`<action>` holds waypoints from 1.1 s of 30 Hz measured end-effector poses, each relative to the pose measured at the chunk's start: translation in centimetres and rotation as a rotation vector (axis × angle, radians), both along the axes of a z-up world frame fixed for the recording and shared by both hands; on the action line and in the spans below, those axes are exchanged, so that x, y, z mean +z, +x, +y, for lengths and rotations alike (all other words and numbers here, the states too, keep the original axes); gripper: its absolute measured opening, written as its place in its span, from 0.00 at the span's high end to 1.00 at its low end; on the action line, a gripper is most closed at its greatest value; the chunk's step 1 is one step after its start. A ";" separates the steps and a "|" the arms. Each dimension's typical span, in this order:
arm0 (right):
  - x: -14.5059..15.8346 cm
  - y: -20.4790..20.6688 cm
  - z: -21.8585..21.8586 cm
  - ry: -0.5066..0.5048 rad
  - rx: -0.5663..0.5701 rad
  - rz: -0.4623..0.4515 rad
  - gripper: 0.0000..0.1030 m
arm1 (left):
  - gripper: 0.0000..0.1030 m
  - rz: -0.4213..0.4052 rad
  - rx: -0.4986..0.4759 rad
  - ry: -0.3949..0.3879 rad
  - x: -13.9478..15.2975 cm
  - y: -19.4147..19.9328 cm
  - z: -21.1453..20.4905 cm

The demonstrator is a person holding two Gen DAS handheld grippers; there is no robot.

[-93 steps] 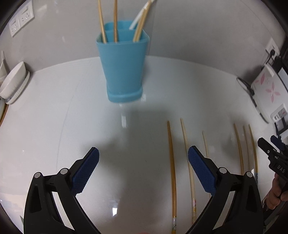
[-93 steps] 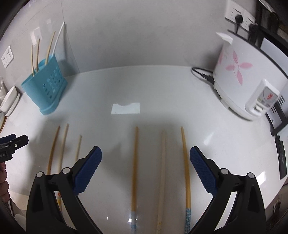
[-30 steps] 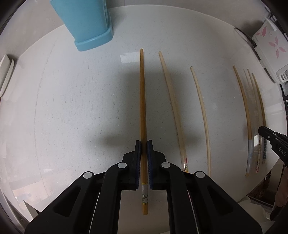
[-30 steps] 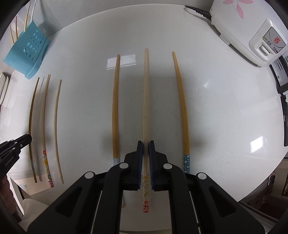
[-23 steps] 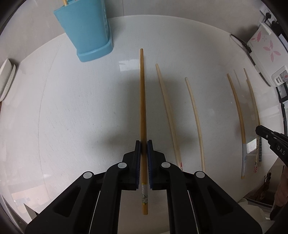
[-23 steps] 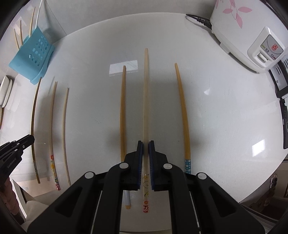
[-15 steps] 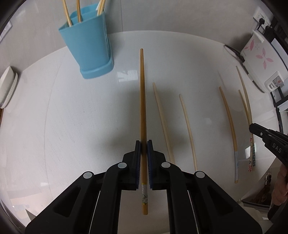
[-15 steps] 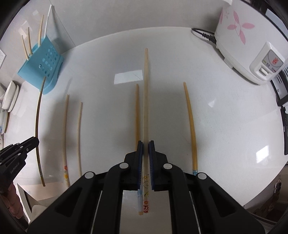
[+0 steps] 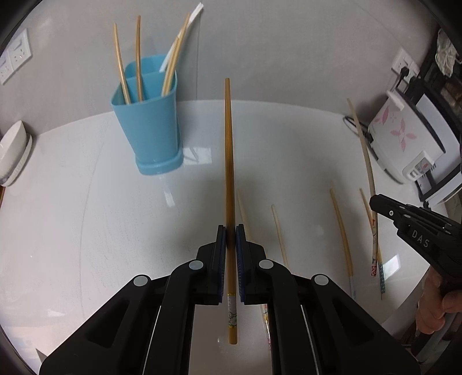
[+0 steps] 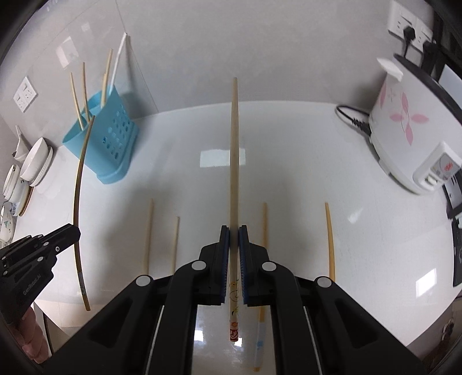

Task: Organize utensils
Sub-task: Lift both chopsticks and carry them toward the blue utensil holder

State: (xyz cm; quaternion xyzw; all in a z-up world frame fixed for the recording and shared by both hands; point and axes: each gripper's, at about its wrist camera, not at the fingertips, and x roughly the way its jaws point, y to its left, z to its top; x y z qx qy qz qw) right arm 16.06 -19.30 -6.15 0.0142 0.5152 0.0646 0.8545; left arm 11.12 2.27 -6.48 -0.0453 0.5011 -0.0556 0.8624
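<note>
— Both grippers first: how do they stand?

— Left gripper [image 9: 230, 230] is clamped on a dark amber wooden chopstick [image 9: 229, 161], lifted clear of the white glossy countertop [image 9: 86, 216] and pointing toward the grey wall. Right gripper [image 10: 234, 232] is likewise clenched on a pale wooden chopstick with a red printed end [image 10: 234, 161], also off the counter.

— Any writing?

— On the right gripper's black body, seen from the left wrist, "DAS" reads clearly. The left gripper's body, seen from the right wrist, carries small grey lettering, something like "GenRobot.AI", though it is hard to make out.

— Largest things?

— A white rice cooker with pink petals [image 10: 404, 129] sits at the right, plugged into a wall socket [image 10: 410, 23]. A blue plastic utensil holder [image 9: 147, 127] stands at the back with several chopsticks upright in it.

— What does one view give that the other lacks?

— The right wrist shows the holder's perforated side and stacked white bowls [image 10: 31, 164] at the left; the left wrist shows its plain face. Four loose chopsticks [image 10: 148, 236] lie on the counter.
</note>
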 end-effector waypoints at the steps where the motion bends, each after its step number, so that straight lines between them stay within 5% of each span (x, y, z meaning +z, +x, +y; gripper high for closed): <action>1: 0.4 0.2 0.4 0.003 0.010 -0.015 0.94 | 0.94 -0.013 0.006 -0.006 0.4 0.0 0.2; 18: 4.7 3.6 5.2 0.018 0.108 -0.188 0.94 | 0.94 -0.197 0.099 -0.013 5.8 2.1 2.7; 33: 8.4 6.0 8.5 0.077 0.154 -0.338 0.94 | 0.94 -0.438 0.160 -0.114 9.8 3.9 6.6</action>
